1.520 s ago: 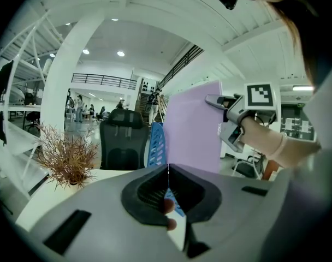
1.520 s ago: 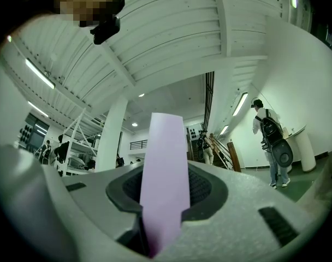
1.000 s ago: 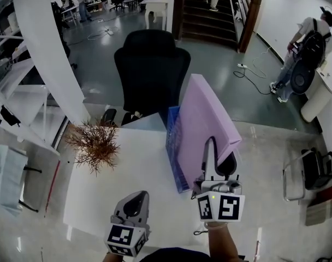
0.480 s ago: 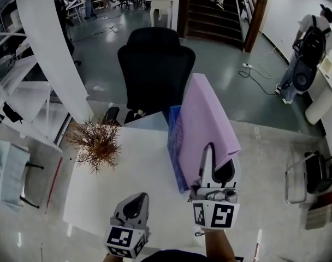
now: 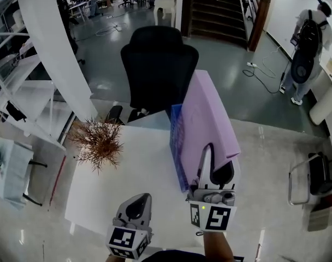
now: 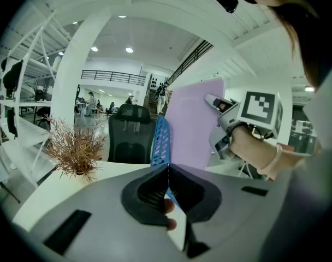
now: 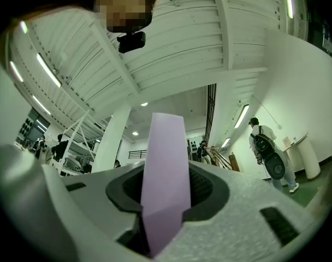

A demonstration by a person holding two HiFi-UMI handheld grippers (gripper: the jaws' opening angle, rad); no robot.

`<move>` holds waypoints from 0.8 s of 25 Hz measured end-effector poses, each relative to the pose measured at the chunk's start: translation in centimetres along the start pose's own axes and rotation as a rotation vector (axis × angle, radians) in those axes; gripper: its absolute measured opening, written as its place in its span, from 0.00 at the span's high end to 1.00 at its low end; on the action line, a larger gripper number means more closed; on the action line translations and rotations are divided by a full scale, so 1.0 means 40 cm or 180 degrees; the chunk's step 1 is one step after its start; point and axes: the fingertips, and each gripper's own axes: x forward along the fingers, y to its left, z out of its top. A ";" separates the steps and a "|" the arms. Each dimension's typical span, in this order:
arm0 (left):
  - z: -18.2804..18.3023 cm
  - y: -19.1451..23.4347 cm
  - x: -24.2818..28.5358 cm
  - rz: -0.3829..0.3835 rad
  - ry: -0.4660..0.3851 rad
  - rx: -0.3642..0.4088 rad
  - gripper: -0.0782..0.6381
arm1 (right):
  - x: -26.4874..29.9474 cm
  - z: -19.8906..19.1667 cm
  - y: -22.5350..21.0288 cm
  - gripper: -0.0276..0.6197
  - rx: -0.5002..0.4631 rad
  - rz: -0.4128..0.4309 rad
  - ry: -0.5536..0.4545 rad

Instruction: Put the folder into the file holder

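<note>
Little has changed in the head view: the right gripper stays clamped on the purple folder, which leans tilted over the blue file holder on the white table, so insertion looks unfinished. In the left gripper view, the left gripper has its jaws together on nothing, and its body hides both bottoms. The right gripper view shows only the gripped folder, not the holder.
</note>
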 end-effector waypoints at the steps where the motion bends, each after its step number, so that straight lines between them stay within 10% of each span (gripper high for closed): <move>1: 0.000 0.000 -0.002 0.0011 -0.0001 0.0000 0.88 | -0.002 -0.001 0.003 0.74 -0.0012 0.0013 -0.0019; 20: 0.005 -0.039 0.010 -0.0008 0.0095 -0.0093 0.88 | -0.039 -0.099 0.023 0.74 -0.0171 0.0151 0.0063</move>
